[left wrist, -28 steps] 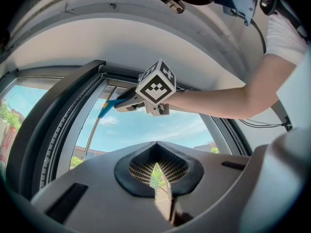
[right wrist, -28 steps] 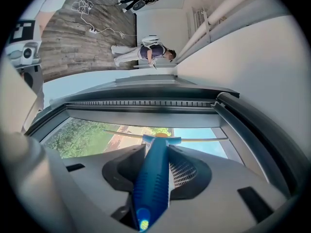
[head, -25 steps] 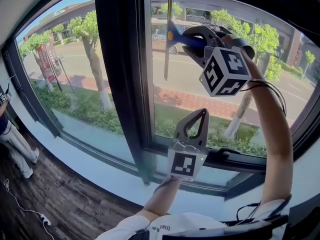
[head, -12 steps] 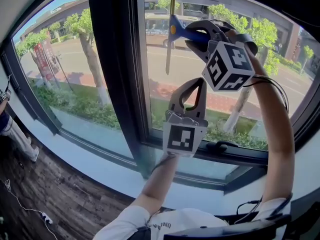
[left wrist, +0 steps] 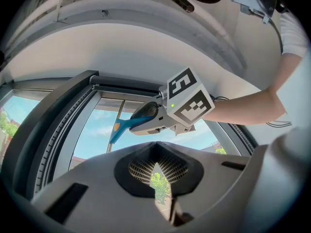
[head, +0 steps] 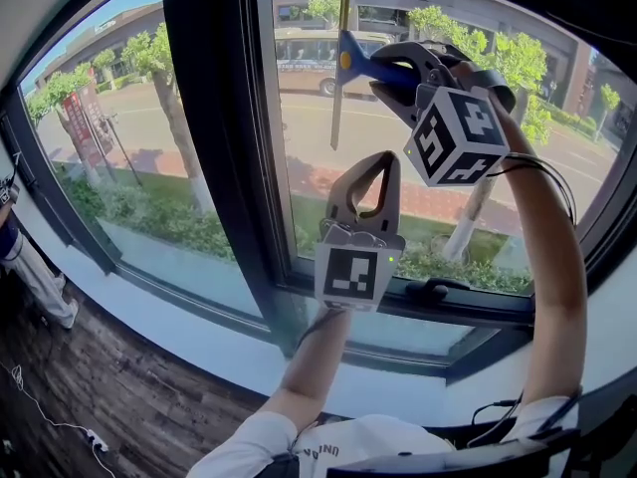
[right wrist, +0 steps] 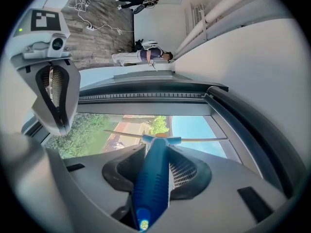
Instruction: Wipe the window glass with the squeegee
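While we are clamping the squeegee (right wrist: 154,178) handle between the right gripper (right wrist: 160,152) jaws, its blade, just ahead of them, is seemingly pressing high on the window glass (head: 418,177) (streaks unreadable); we are judging most wiping undone. The left gripper (left wrist: 156,171) jaws are resting together, empty.

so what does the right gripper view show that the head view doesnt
Only the right gripper view: the right gripper's jaws shut on the squeegee's blue handle, seen end-on, and white pipes along the wall. Only the head view: the person's right forearm and the window latch on the bottom frame. Both: the squeegee's blade up at the window glass, and the left gripper.
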`<state>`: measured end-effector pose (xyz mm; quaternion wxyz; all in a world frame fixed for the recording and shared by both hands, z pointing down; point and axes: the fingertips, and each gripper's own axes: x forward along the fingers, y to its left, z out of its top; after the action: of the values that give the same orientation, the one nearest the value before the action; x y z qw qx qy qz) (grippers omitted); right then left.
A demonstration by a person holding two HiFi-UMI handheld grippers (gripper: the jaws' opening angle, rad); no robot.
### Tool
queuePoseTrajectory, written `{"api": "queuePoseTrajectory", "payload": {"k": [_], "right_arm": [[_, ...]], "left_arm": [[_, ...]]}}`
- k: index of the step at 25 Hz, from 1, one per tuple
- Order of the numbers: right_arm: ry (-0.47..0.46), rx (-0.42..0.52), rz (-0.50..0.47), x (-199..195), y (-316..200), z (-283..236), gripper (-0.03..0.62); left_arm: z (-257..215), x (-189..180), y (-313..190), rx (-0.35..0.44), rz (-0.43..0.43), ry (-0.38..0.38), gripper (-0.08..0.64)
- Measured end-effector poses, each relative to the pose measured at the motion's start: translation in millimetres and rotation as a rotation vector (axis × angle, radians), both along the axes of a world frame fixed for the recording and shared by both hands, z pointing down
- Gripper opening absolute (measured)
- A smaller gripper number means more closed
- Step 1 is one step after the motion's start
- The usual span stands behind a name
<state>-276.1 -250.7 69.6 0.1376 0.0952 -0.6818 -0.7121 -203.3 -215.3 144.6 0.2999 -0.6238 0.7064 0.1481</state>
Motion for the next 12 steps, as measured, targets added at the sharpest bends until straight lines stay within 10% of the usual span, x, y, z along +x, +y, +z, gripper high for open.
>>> {"api": "queuePoseTrajectory", "payload": {"k": [12], "right_arm": [[-0.021, -0.005, 0.044, 28, -3, -2, 0.144]], "left_arm": [[-1, 17, -3, -0.005, 0.061, -0.008, 0.000]]}}
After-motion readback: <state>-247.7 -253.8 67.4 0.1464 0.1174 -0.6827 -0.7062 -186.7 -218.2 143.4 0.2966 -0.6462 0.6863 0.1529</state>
